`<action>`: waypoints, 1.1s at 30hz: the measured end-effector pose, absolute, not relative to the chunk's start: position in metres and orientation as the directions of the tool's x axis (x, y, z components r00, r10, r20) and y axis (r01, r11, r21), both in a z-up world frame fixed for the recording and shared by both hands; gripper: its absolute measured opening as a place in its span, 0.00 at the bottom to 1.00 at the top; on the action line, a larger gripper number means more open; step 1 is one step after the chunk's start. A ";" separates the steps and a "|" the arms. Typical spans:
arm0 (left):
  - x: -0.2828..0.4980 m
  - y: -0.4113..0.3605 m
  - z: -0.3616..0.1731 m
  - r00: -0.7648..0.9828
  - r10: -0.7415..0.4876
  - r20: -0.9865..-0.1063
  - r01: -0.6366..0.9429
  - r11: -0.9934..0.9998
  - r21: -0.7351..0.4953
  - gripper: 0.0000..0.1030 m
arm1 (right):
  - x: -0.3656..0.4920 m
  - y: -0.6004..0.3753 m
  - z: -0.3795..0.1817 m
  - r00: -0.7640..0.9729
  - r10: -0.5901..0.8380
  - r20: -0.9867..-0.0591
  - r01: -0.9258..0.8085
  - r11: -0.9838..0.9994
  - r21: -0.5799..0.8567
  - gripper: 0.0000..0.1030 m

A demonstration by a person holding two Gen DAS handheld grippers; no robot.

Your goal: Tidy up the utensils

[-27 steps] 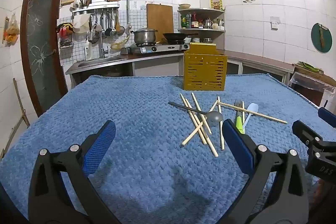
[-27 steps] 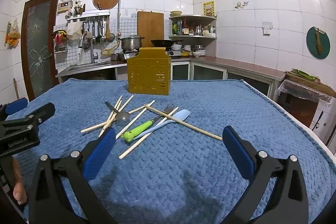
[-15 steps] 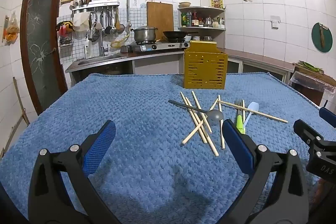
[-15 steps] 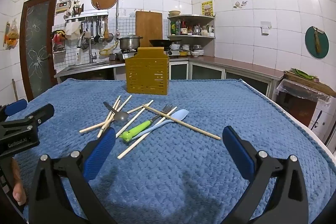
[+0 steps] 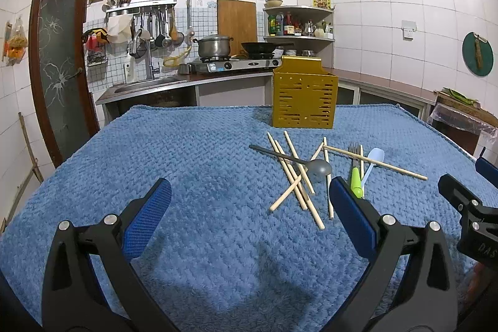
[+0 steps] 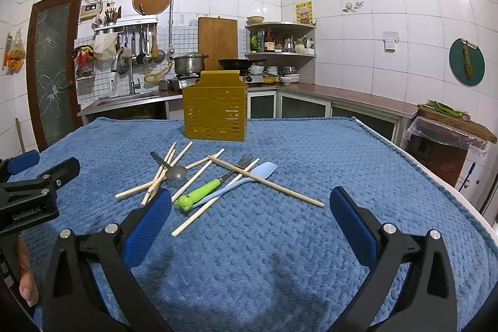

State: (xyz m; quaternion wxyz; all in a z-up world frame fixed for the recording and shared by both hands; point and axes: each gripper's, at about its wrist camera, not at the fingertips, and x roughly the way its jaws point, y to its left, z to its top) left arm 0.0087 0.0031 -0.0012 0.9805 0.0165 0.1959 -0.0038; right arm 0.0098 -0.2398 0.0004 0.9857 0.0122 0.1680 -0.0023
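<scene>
A yellow slotted utensil holder stands upright on the blue towel. In front of it lies a loose pile: several wooden chopsticks, a grey spoon, a green-handled fork and a light blue spoon. My left gripper is open and empty, near and to the left of the pile. My right gripper is open and empty, just in front of the pile.
The blue towel covers the whole table. The table's right edge shows in the right wrist view. A kitchen counter with a sink, stove and pot runs behind. Each gripper shows at the edge of the other's view.
Both views have shifted only slightly; the pile sits a touch lower in the frames. Both grippers stay open and nothing on the towel has moved.
</scene>
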 end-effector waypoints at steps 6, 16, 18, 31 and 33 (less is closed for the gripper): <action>0.009 0.003 -0.003 0.922 -0.002 -0.387 0.015 0.999 0.030 0.95 | 0.009 -0.246 0.006 0.943 -0.006 -0.334 0.015 1.000 0.024 0.96; 0.010 0.002 -0.004 0.921 -0.006 -0.390 0.018 0.999 0.029 0.95 | 0.012 -0.248 0.005 0.942 -0.011 -0.334 0.020 0.999 0.025 0.96; 0.010 0.002 -0.003 0.921 -0.006 -0.390 0.018 0.999 0.029 0.95 | 0.011 -0.245 0.005 0.942 -0.013 -0.335 0.022 1.000 0.023 0.96; 0.010 0.002 -0.003 0.921 -0.005 -0.390 0.017 0.999 0.029 0.95 | 0.012 -0.246 0.005 0.942 -0.014 -0.336 0.023 1.000 0.022 0.96; 0.010 0.002 -0.003 0.921 -0.005 -0.390 0.018 0.999 0.029 0.95 | 0.012 -0.246 0.005 0.942 -0.013 -0.335 0.022 1.000 0.022 0.96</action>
